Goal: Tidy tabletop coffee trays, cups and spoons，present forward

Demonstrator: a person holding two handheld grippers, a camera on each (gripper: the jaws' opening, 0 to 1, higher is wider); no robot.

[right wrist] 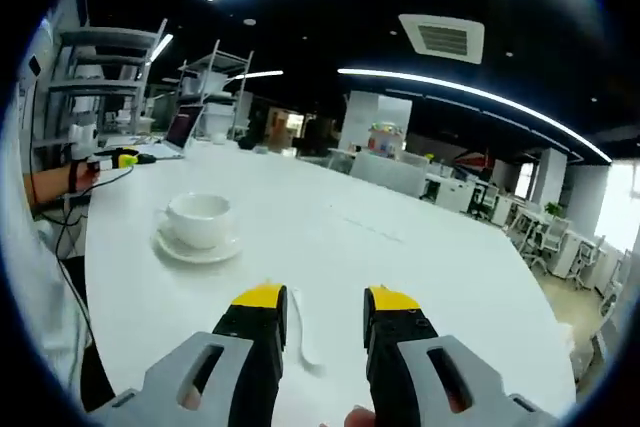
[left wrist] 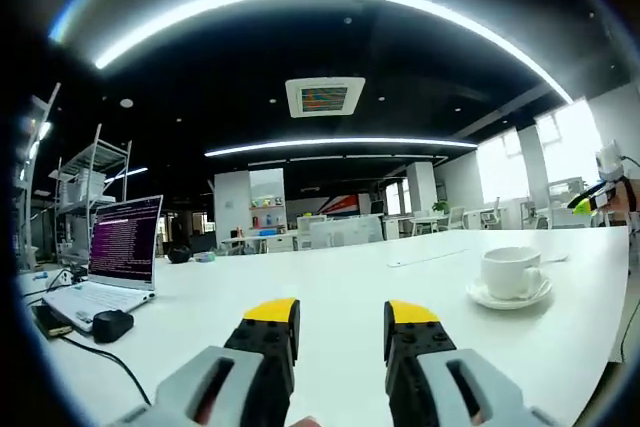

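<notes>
A white coffee cup (left wrist: pixel 508 269) stands on a white saucer (left wrist: pixel 478 296) at the right of the white table in the left gripper view. My left gripper (left wrist: pixel 342 315) hovers over the table, open, with nothing between its yellow-tipped jaws. In the right gripper view the same cup (right wrist: pixel 198 217) and saucer (right wrist: pixel 200 251) sit ahead to the left. A white spoon (right wrist: pixel 301 335) lies flat on the table, showing in the gap of my right gripper (right wrist: pixel 327 299), which is open above it. The cup stands well apart from both grippers.
An open laptop (left wrist: pixel 122 245) with a black mouse (left wrist: pixel 112 325) and cables occupies the table's left end. The right gripper (left wrist: pixel 603 194) shows past the table's right edge. A hand holds the left gripper (right wrist: pixel 122 159) at the far left. Shelving and office desks stand beyond.
</notes>
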